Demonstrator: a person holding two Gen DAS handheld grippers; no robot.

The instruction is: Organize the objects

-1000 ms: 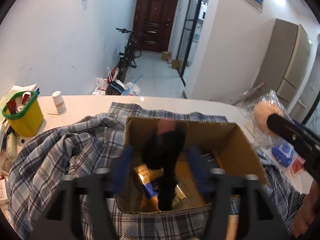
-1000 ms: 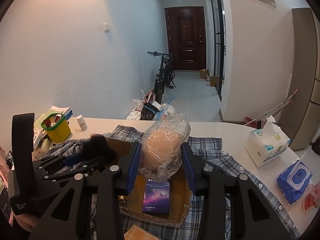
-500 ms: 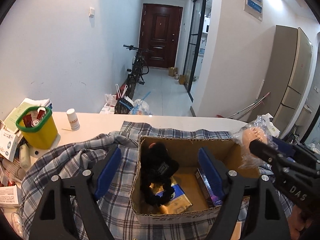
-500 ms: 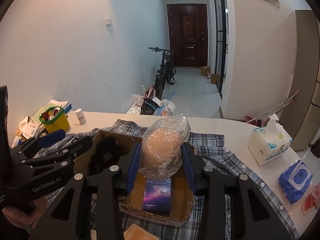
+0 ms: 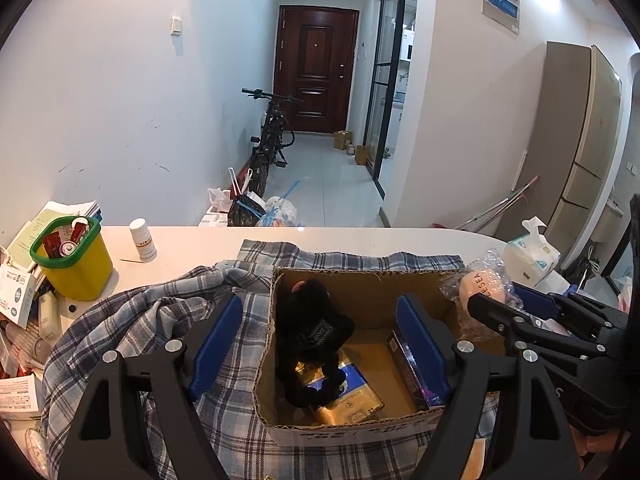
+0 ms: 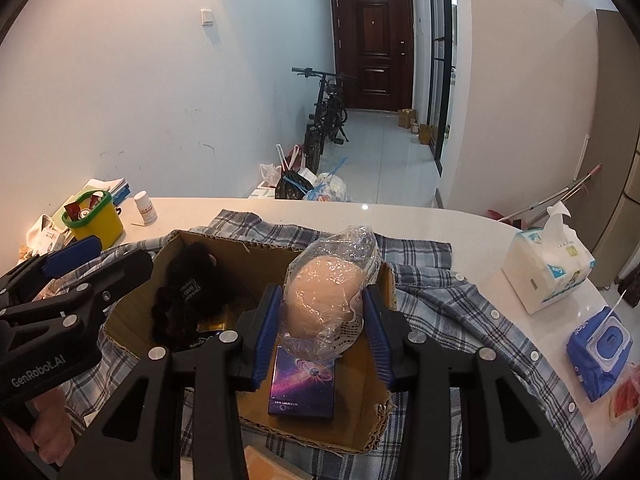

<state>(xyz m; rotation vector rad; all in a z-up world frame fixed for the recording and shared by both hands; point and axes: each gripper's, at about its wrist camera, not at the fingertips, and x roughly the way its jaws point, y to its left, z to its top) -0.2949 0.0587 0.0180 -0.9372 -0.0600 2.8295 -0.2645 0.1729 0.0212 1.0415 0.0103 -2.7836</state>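
Clearly the right hand-held gripper (image 6: 323, 322) is clamped on a bagged bun (image 6: 328, 292), poised above the open cardboard box (image 5: 362, 428) on the worktop (image 6: 472, 224). It looks light and squashy inside crinkly, slippery plastic, so gripping its broad middle seems wisest. The left hand-held gripper (image 5: 320, 352) has just been opening; its jaws stand wide, holding nothing, with a limp black plush toy (image 5: 310, 332) lying in the box between them. Underneath sprawls a soft checked shirt (image 5: 132, 320).
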